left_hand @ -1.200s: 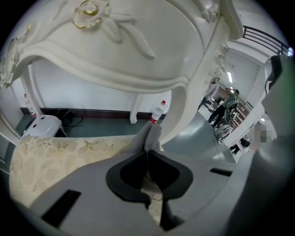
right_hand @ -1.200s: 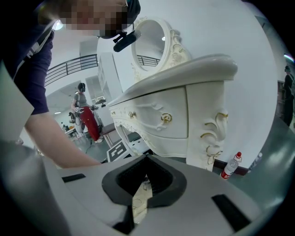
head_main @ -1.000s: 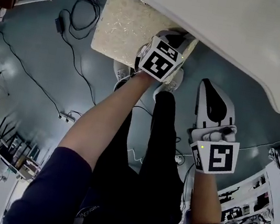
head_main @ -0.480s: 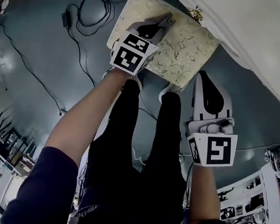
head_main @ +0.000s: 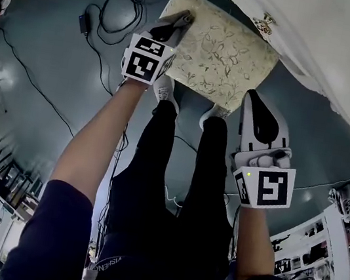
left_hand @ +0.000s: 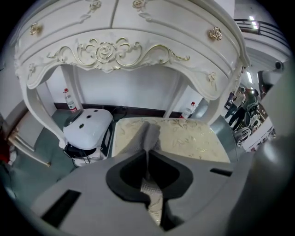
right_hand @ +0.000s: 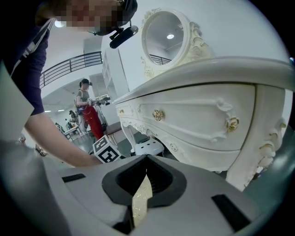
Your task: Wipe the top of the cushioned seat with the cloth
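Observation:
The cushioned seat (head_main: 226, 53) has a cream, leaf-patterned top and stands on the floor in front of my shoes. My left gripper (head_main: 183, 18) rests at the seat's left far edge. It is shut on a grey cloth (left_hand: 148, 133), which lies forward from the jaws onto the seat (left_hand: 189, 137). My right gripper (head_main: 252, 97) hangs off the seat's near right corner, above the floor. Its jaws are shut with nothing between them (right_hand: 146, 159); only a sliver of the patterned seat shows below them.
A white carved dressing table (left_hand: 138, 32) rises just behind the seat and its top (head_main: 348, 58) overhangs it. A white domed device (left_hand: 87, 125) sits on the floor left of the seat, with black cables (head_main: 109, 18) near it. My shoes (head_main: 163, 91) touch the seat's near side.
My left gripper has slid with the cloth from the seat's right side across to its left far edge. The right gripper has stayed about where it was.

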The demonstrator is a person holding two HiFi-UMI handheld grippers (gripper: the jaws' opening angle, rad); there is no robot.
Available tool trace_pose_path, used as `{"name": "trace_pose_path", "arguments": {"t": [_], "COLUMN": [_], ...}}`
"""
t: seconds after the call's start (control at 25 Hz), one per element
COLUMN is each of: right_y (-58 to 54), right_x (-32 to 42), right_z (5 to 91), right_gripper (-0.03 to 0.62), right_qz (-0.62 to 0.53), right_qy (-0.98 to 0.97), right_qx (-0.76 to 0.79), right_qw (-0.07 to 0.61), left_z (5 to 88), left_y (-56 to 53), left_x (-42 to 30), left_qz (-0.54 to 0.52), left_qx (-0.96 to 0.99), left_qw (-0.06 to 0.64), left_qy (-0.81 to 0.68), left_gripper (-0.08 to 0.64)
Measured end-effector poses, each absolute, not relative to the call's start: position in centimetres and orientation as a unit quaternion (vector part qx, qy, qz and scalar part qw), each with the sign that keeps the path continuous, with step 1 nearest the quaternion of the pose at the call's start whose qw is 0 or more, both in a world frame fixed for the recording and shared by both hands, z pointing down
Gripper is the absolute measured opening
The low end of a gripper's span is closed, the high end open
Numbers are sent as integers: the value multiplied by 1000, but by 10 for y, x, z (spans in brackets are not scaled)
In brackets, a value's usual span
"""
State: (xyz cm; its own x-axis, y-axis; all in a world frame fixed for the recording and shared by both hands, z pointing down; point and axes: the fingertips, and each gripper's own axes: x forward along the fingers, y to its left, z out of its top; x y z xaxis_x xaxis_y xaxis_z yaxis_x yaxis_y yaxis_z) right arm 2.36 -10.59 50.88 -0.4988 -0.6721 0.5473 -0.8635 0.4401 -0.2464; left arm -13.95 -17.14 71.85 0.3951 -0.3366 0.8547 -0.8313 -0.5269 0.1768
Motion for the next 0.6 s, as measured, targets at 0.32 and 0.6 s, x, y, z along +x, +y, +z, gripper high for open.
{"name": "trace_pose_path", "arguments": {"t": [0.32, 0.6], "right_y": [-94, -86], "right_x": [51, 87], "right_z": [508, 508], "right_gripper": [20, 20], "right_qz": [256, 256], "right_qy": [-822, -817], "right_qx": [473, 481], "right_qw": [189, 186], "left_z": [721, 725], "left_y": [-138, -112], "left_x": [-66, -7], "left_qz": [396, 391], "left_qx": [791, 798], "left_qw": [317, 329], "left_qy": [-342, -319], "left_gripper": [21, 21]}}
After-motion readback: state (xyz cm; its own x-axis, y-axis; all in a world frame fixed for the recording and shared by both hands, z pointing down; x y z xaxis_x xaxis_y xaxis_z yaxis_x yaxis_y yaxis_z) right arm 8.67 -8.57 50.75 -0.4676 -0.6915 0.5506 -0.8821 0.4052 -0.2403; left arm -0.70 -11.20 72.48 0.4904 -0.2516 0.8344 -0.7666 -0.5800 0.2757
